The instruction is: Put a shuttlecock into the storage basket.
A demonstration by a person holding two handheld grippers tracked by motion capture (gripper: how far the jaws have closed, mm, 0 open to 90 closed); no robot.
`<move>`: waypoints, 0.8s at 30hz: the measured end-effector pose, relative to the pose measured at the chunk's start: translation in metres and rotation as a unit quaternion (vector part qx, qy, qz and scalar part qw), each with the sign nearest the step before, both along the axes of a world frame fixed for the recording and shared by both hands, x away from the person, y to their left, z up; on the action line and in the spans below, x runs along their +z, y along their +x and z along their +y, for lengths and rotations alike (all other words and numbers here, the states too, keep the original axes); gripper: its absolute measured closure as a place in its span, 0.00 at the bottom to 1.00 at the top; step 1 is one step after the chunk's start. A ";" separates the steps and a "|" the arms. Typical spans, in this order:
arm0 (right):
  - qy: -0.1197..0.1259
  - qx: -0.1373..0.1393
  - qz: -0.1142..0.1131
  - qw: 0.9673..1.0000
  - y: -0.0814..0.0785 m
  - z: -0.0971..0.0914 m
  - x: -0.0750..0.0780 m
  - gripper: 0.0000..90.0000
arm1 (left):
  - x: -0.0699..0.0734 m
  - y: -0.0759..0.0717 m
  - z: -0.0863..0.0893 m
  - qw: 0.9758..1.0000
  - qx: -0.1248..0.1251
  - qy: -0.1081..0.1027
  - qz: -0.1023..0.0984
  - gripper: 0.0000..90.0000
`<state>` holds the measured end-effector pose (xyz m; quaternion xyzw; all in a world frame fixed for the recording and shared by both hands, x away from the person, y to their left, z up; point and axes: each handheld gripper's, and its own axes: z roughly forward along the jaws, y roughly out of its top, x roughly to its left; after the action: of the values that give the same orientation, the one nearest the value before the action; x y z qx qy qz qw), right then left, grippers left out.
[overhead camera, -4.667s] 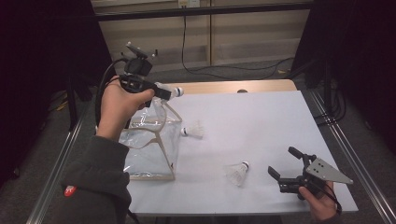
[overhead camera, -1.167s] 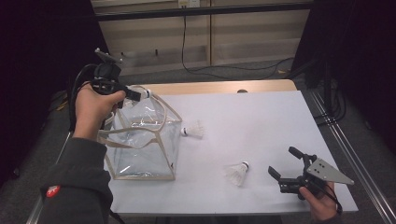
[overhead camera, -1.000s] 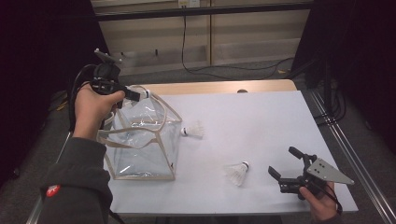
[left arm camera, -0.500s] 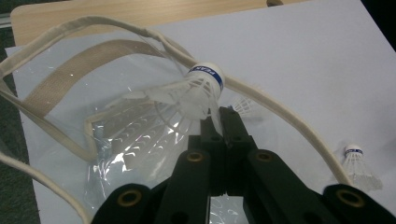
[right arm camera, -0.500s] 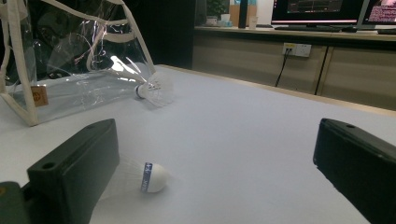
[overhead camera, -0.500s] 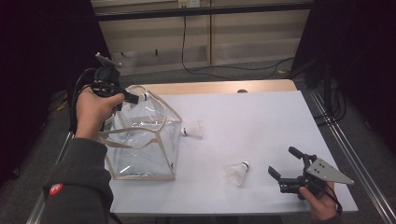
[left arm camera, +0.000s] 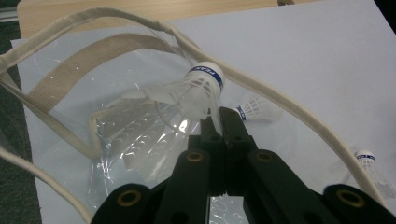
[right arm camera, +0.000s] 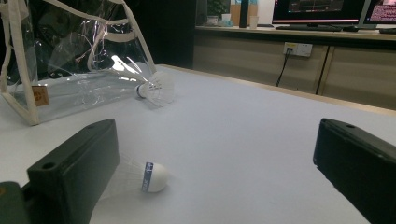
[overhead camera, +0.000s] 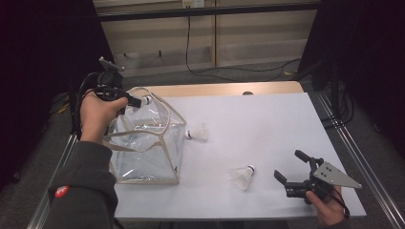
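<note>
Pinching one of three shuttlecocks (left arm camera: 198, 88) in closed left fingers (left arm camera: 223, 122) over one clear bag (overhead camera: 143, 143) near counter's left edge; lying loose, two more; holding right fingers (overhead camera: 292, 166) wide, empty; blue band lettering unreadable.

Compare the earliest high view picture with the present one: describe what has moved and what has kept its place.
The left gripper, shut on a shuttlecock, has shifted left and back, now above the clear bag's opening. The bag's top has spread wider. The right gripper, open, and the two shuttlecocks on the table have kept their places.
</note>
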<state>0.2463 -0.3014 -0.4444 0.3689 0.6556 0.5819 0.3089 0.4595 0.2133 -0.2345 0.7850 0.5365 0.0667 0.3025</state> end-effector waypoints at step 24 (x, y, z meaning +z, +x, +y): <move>0.004 0.003 0.000 1.000 0.000 0.000 0.000 0.00 | -0.021 0.016 0.001 0.999 0.027 0.022 0.010 0.99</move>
<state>0.2467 -0.3014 -0.4447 0.3682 0.6543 0.5852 0.3063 0.4756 0.2142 -0.2558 0.7775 0.5589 0.0785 0.2775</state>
